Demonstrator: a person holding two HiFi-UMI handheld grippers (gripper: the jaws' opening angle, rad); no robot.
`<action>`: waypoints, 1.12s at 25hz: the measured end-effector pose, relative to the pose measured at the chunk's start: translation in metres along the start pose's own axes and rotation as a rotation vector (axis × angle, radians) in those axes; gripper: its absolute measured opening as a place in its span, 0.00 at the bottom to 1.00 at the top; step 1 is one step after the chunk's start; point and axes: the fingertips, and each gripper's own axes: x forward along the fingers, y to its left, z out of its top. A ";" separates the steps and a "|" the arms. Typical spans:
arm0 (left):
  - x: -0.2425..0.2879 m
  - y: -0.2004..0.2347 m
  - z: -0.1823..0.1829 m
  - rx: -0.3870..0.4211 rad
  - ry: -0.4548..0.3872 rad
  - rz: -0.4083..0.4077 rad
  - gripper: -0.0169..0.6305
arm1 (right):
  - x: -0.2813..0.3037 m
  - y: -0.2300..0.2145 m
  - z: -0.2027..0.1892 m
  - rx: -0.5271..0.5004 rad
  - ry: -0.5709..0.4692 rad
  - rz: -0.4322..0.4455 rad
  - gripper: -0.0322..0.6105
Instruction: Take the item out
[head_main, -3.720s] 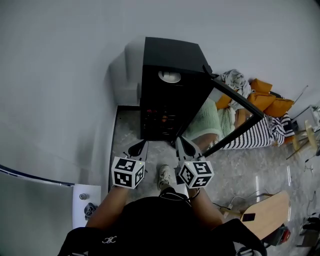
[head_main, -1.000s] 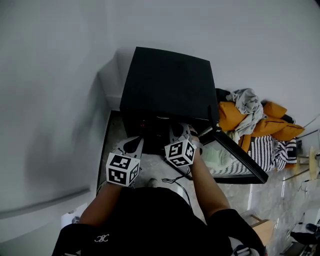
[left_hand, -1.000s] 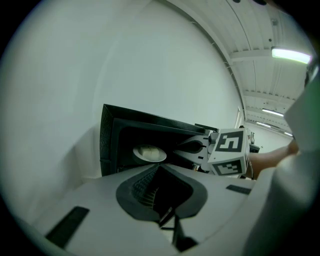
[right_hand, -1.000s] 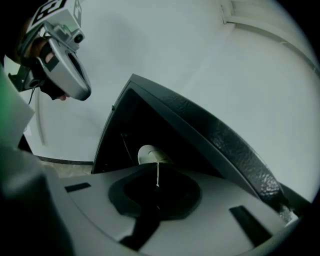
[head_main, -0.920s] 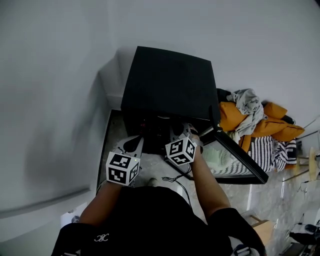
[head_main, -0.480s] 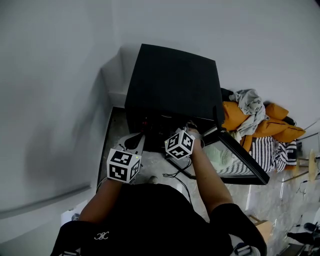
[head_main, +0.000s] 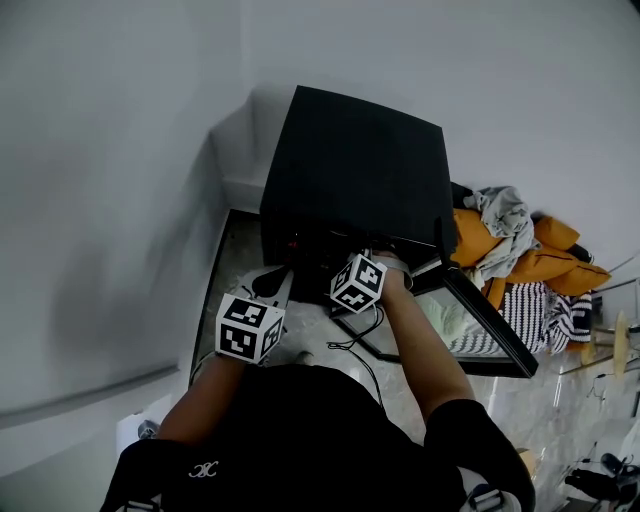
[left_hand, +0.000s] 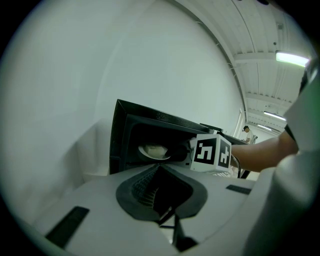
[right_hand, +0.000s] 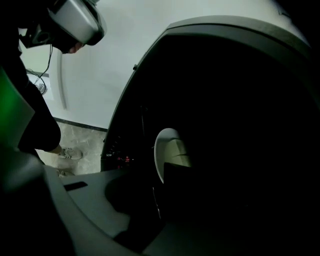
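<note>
A black oven (head_main: 350, 160) stands low against the wall, its glass door (head_main: 490, 335) swung open to the right. A white bowl (left_hand: 152, 150) sits inside the dark cavity. My right gripper (left_hand: 182, 150) reaches into the cavity, its fingers at the bowl's right rim; from the head view only its marker cube (head_main: 357, 283) shows. In the right gripper view the bowl (right_hand: 167, 147) is close ahead and a dark finger covers part of it, too dark to read the jaws. My left gripper (head_main: 272, 283) hangs outside the opening, shut and empty.
A pile of orange and grey clothes (head_main: 520, 240) and a striped cloth (head_main: 560, 315) lie right of the door. A black cable (head_main: 355, 340) runs across the stone floor (head_main: 230, 270). The white wall is close on the left. A person stands far off (left_hand: 246, 131).
Since 3.7 s ago I have come close to the oven. Over the last second my right gripper has pushed deeper into the cavity; the left has hardly moved.
</note>
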 end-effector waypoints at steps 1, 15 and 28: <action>-0.001 0.001 0.000 -0.001 -0.001 0.002 0.03 | 0.001 0.001 0.001 -0.013 0.005 0.001 0.16; -0.006 0.010 -0.002 -0.021 -0.012 0.012 0.03 | 0.011 0.003 0.003 -0.072 0.045 0.026 0.16; -0.009 0.013 -0.004 -0.023 -0.012 0.009 0.03 | 0.016 0.003 -0.001 -0.202 0.101 0.019 0.15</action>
